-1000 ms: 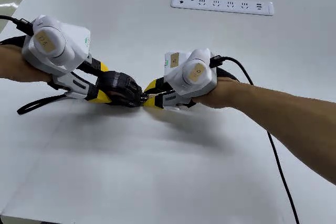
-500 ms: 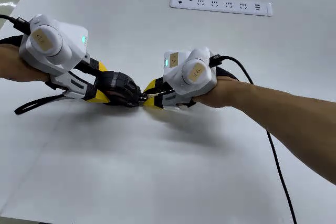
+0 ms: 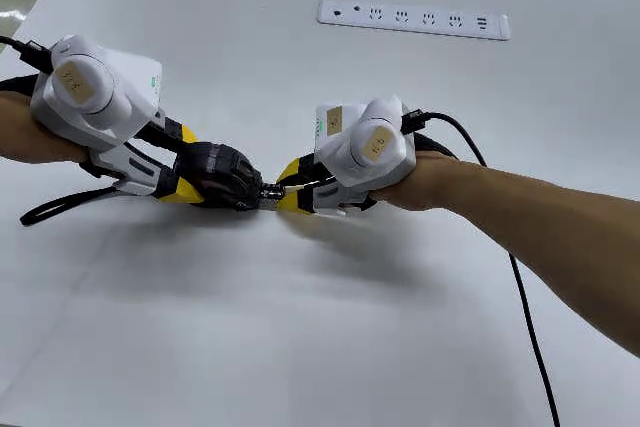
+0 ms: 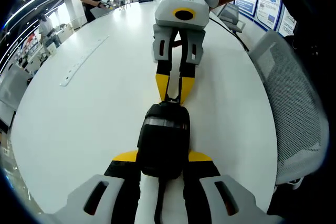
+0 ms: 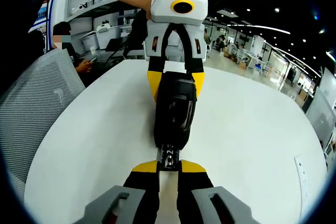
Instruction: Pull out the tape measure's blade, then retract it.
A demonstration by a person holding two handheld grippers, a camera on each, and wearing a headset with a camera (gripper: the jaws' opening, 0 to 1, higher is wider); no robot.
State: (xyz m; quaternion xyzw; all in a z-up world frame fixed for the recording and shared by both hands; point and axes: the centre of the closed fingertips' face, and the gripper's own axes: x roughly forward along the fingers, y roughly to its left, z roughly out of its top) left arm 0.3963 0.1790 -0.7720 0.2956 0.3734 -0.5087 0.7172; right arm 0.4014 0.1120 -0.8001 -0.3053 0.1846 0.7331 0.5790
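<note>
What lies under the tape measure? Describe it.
The white table lies beneath the tape measure. Whether its case touches the table is hidden by the left tongs.

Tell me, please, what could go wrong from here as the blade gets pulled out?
The right gripper pinches just the blade tip, so it may slip and the blade snap back. The left gripper clamps the tape measure by its rounded case, so the pull might twist it loose.
</note>
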